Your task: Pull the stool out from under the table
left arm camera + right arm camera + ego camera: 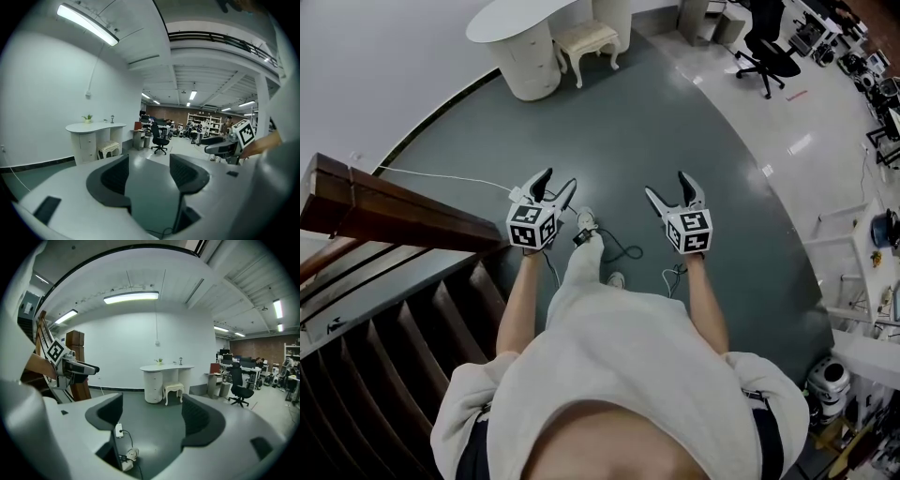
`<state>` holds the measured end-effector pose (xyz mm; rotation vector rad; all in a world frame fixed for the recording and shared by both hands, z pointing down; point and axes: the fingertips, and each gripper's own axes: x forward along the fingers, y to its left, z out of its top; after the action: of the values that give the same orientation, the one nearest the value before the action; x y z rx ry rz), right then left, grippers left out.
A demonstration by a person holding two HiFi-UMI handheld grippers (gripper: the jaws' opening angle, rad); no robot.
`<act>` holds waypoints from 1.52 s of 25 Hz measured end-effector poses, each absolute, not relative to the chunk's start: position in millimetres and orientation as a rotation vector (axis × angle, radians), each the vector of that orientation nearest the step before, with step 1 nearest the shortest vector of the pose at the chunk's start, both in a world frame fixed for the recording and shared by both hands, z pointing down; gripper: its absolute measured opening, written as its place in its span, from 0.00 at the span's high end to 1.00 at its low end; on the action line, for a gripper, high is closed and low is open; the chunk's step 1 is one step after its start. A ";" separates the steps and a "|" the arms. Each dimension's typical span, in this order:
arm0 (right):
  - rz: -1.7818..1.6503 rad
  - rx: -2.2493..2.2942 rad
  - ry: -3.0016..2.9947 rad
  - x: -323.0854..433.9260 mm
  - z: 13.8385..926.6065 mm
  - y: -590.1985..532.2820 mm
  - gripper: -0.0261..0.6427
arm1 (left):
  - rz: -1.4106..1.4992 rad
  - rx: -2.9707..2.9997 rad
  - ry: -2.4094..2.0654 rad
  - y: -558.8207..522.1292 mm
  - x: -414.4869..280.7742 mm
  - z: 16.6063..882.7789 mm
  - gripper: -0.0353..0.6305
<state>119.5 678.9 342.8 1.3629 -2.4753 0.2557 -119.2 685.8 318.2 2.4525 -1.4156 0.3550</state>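
White cushioned stool with carved legs (589, 42) sat tucked at the bench; both grippers were empty and well short of it.

It stood in the knee space of the white curved bench with a drawer pedestal (521, 21), partly under its top by the far wall, well apart from the person across a dark grey-green floor (675, 122). Judged from that, the pull had not begun and an approach had to come first. The left gripper (560, 180) and right gripper (666, 185) were held out side by side, aimed toward the stool, probably to line up on it. Each pair of jaws stood wide apart, gripping and touching nothing; only floor and the distant furniture showed between them. A white power strip with a trailing cable (118, 430) lay on the floor ahead, a likely snag underfoot.
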 end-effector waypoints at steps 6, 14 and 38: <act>0.254 1.383 -2.460 125.0 349.7 638.1 0.41 | 0.361 2.469 -1.375 641.4 -107.6 330.8 0.55; 0.259 1.393 -2.426 118.3 357.5 536.4 0.42 | 0.346 2.472 -1.326 532.4 -106.5 345.3 0.55; 0.239 1.420 -2.374 48.4 351.2 216.8 0.42 | 0.349 2.502 -1.248 206.6 -173.9 347.6 0.55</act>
<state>48.4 216.8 351.2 1.4205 -2.3740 0.2391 -173.9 206.6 347.6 2.5018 -1.2478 0.3495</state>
